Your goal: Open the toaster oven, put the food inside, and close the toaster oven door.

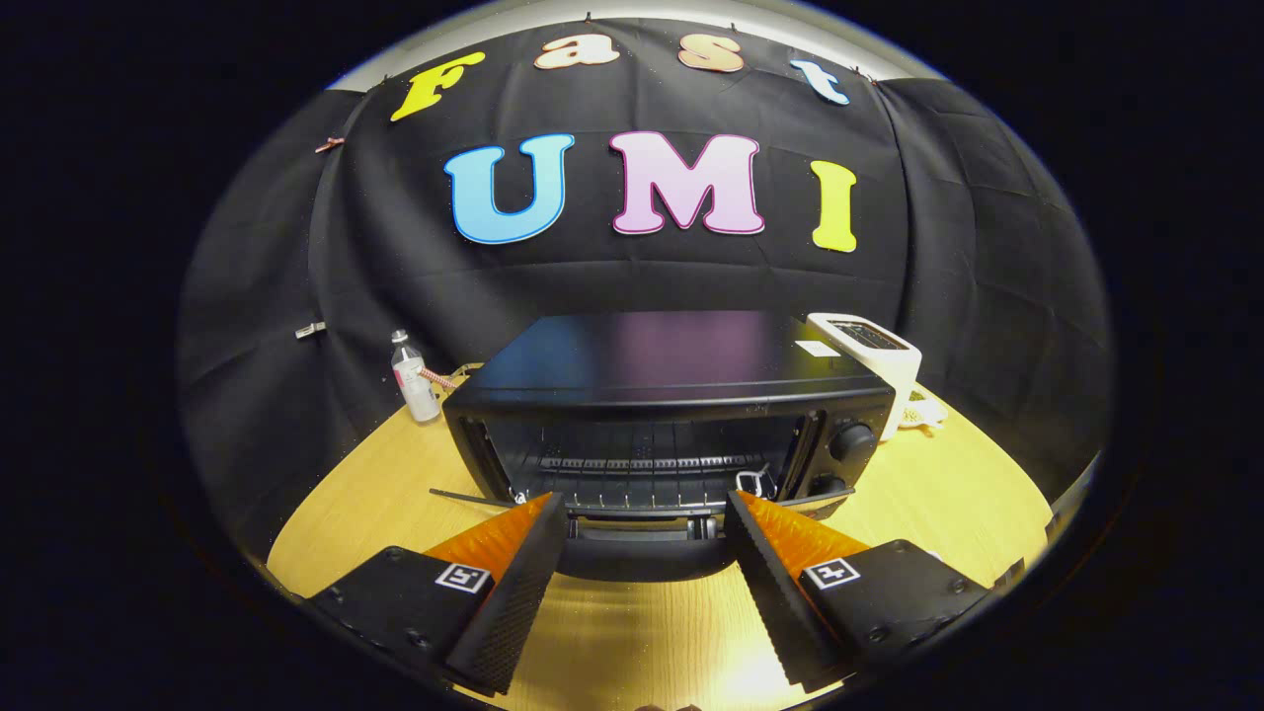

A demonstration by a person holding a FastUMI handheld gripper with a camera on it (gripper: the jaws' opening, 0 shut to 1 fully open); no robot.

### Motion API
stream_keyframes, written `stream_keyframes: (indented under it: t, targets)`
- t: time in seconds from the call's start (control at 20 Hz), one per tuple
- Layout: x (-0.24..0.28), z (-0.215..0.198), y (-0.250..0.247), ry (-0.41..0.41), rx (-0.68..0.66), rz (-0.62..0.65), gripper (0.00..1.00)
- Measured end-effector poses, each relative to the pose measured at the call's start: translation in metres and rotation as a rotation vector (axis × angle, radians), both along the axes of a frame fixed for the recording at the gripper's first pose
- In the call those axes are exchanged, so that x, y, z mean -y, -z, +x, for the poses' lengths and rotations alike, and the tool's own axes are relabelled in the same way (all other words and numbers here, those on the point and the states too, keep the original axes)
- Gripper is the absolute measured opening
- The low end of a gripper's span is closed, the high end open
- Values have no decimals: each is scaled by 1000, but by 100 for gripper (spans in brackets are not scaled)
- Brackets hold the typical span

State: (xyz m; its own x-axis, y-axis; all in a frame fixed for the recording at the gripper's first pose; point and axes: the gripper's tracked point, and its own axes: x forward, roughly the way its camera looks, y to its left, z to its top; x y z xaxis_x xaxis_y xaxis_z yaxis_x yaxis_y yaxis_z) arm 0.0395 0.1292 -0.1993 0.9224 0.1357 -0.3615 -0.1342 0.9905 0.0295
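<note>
A black toaster oven [671,370] stands on the wooden table [918,494], just ahead of my fingers. Its door [642,558] is swung down flat, and the wire rack [642,464] shows in the open cavity. My gripper [644,504] is open, with a wide gap between the fingers. The two fingertips reach the front of the oven, one on each side of the lowered door's handle, and neither presses on it. A small pale metal piece [755,482] lies at the cavity's right front corner. Two knobs [851,441] sit on the oven's right panel.
A white pop-up toaster [869,351] stands behind the oven's right corner, with a pale object [923,410] beside its base. A small clear bottle [415,380] stands left of the oven near the black cloth wall. Bare table lies on both sides.
</note>
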Motion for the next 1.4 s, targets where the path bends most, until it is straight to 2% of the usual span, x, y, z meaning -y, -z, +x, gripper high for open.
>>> stream_keyframes:
  t: [0.4, 0.7, 1.0, 1.4]
  targets:
    - [6, -38, 43, -23, -89, -63, 99]
    - [17, -66, 91, -66, -214, -114, 98]
    - [41, -81, 50, -89, -148, -102, 98]
    - [140, -80, -18, -39, -63, -121, 98]
